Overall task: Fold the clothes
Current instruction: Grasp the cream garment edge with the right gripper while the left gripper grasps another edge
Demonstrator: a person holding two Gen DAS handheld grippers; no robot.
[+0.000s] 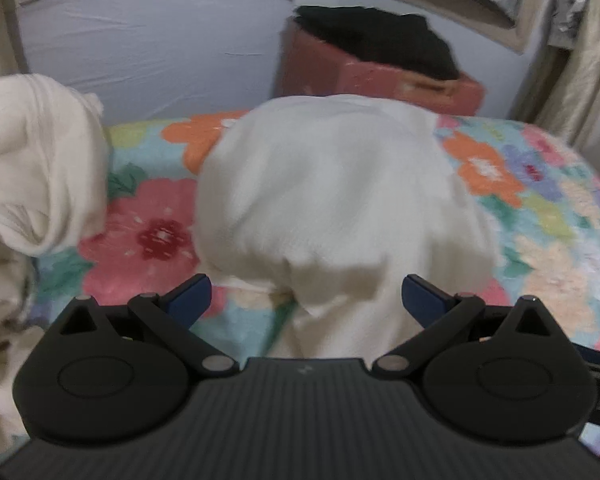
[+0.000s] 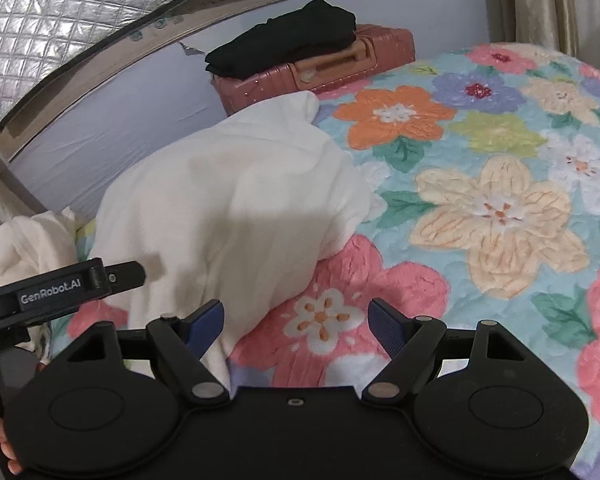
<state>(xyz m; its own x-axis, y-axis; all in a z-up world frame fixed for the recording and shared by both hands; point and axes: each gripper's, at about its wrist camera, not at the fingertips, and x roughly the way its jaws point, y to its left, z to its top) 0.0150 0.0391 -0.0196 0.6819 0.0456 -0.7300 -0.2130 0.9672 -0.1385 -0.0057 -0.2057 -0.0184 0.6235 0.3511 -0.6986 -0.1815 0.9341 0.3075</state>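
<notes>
A white garment (image 1: 324, 200) lies bunched on the flowered bedspread (image 1: 152, 236); it also shows in the right wrist view (image 2: 228, 208). My left gripper (image 1: 306, 296) is open, its blue fingertips (image 1: 192, 296) on either side of the garment's near edge, not gripping it. My right gripper (image 2: 298, 324) is open and empty over the bedspread (image 2: 492, 208), just right of the garment's near corner. The left gripper's body (image 2: 60, 284) shows at the left of the right wrist view.
A heap of cream clothes (image 1: 32, 168) lies at the left, also in the right wrist view (image 2: 20, 248). A pink suitcase (image 2: 340, 64) with a folded black garment (image 2: 288, 48) on top stands at the bed's far edge by the wall; both show in the left wrist view (image 1: 380, 76).
</notes>
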